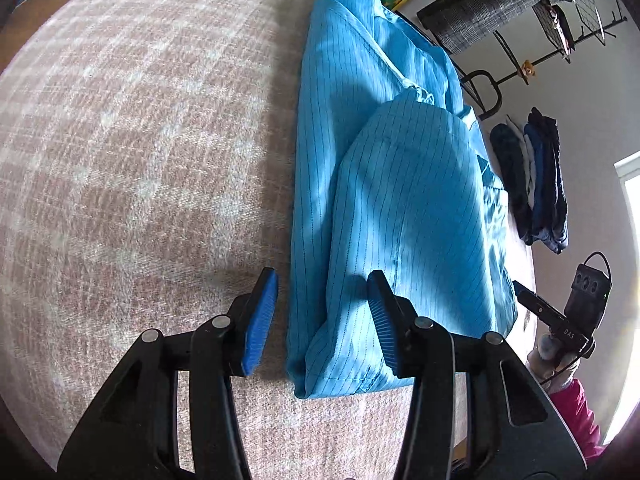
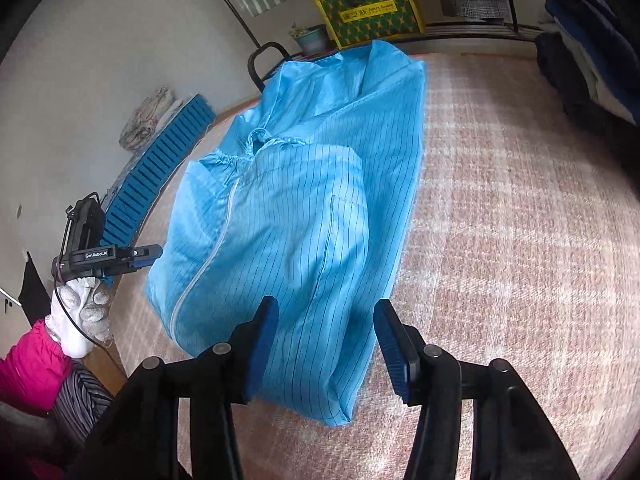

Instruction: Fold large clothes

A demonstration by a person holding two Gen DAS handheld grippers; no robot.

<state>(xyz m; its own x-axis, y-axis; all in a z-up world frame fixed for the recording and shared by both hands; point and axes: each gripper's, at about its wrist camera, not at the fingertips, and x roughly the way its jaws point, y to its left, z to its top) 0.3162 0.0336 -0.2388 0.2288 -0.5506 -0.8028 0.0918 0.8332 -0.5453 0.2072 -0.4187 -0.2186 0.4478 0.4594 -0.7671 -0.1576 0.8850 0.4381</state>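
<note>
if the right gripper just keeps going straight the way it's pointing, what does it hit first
Most likely the folded blue garment: the right gripper is open and aimed down at its near end. Depth is unclear, so I can't say how soon.

A home room — checked cloth-covered table (image 2: pixel 520 240), potted plant (image 2: pixel 310 38) at top centre, folded clothes (image 1: pixel 536 184) stacked at right.

My gripper pads (image 1: pixel 262 322) are ribbed royal blue on black arms. The garment (image 1: pixel 384 200) is sky blue with thin dark pinstripes and a pale zip (image 2: pixel 208 264). The table cover (image 1: pixel 132 160) is a pinkish-brown and white plaid. My glove (image 2: pixel 82 312) is white, my sleeve (image 2: pixel 30 364) magenta. The bag (image 2: pixel 368 8) is yellow-bordered green with yellow stars. The slatted crate (image 2: pixel 160 160) is blue.
</note>
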